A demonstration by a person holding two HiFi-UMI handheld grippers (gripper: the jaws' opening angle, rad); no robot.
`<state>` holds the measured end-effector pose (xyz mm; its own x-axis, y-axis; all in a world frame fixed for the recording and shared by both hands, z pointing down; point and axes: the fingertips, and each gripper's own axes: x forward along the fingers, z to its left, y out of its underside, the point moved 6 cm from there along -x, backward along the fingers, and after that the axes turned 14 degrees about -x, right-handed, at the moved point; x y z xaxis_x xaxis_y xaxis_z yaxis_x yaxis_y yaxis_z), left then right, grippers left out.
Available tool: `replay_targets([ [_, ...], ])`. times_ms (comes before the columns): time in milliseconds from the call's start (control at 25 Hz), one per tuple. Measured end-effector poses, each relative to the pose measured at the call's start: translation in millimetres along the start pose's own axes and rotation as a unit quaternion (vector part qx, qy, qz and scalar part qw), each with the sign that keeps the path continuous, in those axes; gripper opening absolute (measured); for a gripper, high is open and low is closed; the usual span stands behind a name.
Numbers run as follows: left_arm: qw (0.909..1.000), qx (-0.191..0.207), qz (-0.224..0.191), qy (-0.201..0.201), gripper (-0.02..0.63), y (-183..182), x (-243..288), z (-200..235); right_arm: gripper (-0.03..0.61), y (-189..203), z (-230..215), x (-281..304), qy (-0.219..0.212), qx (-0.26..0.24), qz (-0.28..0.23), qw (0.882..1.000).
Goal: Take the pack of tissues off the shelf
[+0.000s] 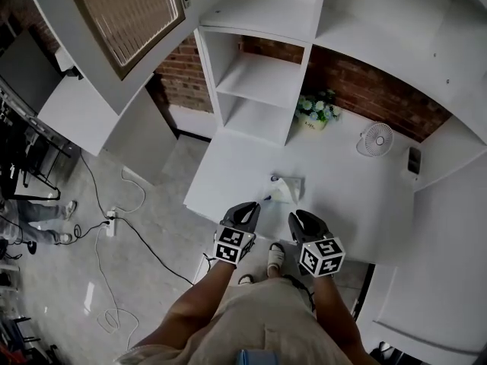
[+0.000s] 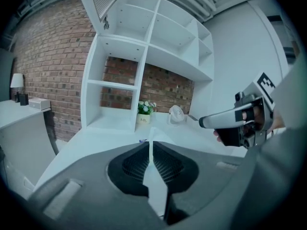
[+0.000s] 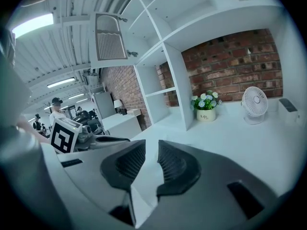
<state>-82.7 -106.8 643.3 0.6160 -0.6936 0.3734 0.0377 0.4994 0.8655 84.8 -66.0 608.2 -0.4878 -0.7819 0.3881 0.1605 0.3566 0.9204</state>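
Jaws all but pinched together on the left gripper (image 2: 150,145), nothing between; narrow gap on the right gripper (image 3: 151,147), empty too. On the tabletop (image 1: 358,204) just before the shelf (image 1: 259,78), seemingly the pack of tissues (image 1: 288,189); both grippers farther from the shelf, not touching it.

I held two grippers: left gripper (image 1: 250,207), right gripper (image 1: 296,216). On the desk (image 1: 228,175) I counted one tissue pack (image 1: 288,189), one fan (image 1: 374,139), one flowerpot (image 1: 316,115).

In the head view the pack of tissues (image 1: 290,189) is too small for its print to be read; 1 dark object (image 1: 413,160) near the desk's (image 1: 346,200) right edge cannot be identified.
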Motion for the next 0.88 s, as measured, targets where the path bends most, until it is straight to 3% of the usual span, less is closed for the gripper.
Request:
replay_targets([
  [520, 0.999, -0.002, -0.026, 0.037, 0.009, 0, -52, -33, 0.078, -11, 38, -30, -0.011, -0.021, -0.03, 0.999],
  [880, 0.9975, -0.001, -0.049, 0.052, 0.009, -5, -88, -50, 0.027, -18, 57, -57, -0.005, -0.045, -0.047, 0.998],
])
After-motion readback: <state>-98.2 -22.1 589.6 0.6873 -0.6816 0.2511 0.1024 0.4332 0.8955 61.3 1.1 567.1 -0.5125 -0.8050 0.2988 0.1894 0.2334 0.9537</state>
